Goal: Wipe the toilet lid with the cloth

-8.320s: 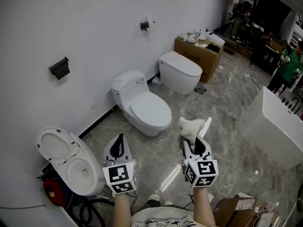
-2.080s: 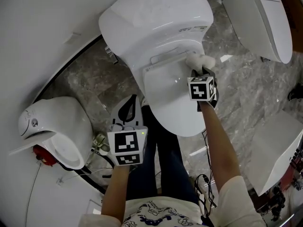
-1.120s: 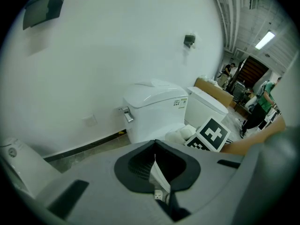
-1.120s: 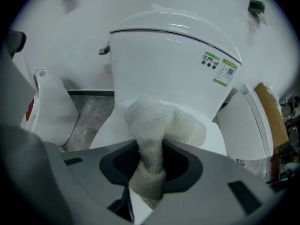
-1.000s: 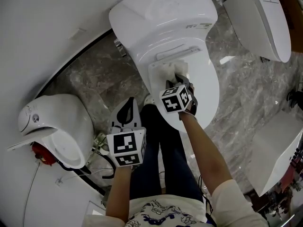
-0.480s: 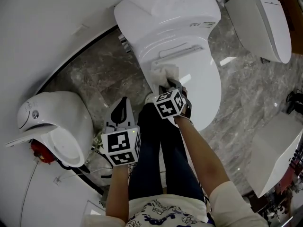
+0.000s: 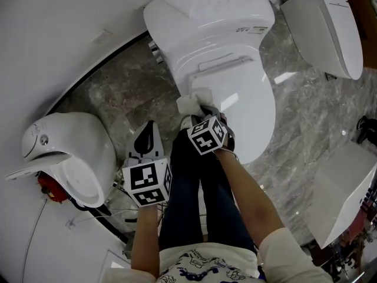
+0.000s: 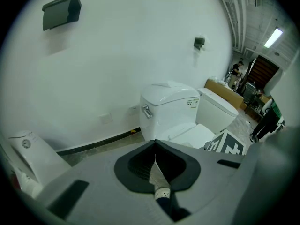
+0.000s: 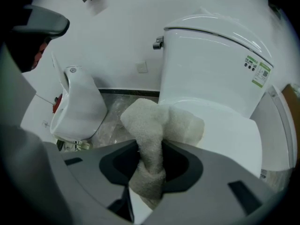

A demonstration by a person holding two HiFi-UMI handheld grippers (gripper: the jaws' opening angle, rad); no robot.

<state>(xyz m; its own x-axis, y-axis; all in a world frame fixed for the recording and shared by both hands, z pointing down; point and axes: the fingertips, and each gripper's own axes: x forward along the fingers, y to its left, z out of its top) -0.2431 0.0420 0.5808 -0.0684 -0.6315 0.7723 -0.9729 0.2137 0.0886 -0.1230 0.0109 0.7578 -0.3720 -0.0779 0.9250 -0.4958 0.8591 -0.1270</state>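
The white toilet's shut lid (image 7: pixel 250 114) lies below its cistern (image 7: pixel 206 16) in the head view. My right gripper (image 7: pixel 203 112) is shut on the cream cloth (image 7: pixel 191 102) at the lid's left edge, just below the hinge. In the right gripper view the cloth (image 9: pixel 157 123) bulges out from between the jaws, its right part resting on the lid (image 9: pixel 229 137). My left gripper (image 7: pixel 147 139) hangs shut and empty over the floor, left of the toilet. The left gripper view shows that gripper (image 8: pixel 155 149) pointing at the toilet (image 8: pixel 171 102).
An open toilet (image 7: pixel 68 155) stands at the left against the wall. A second shut toilet (image 7: pixel 330 22) is at the upper right, and a white tub (image 7: pixel 344 187) at the right. The person's legs (image 7: pixel 194 187) stand on the marble floor between both grippers.
My right gripper has dragged the cloth from the lid's right hinge area across to its left edge and a little nearer. The left gripper stayed beside the toilet.
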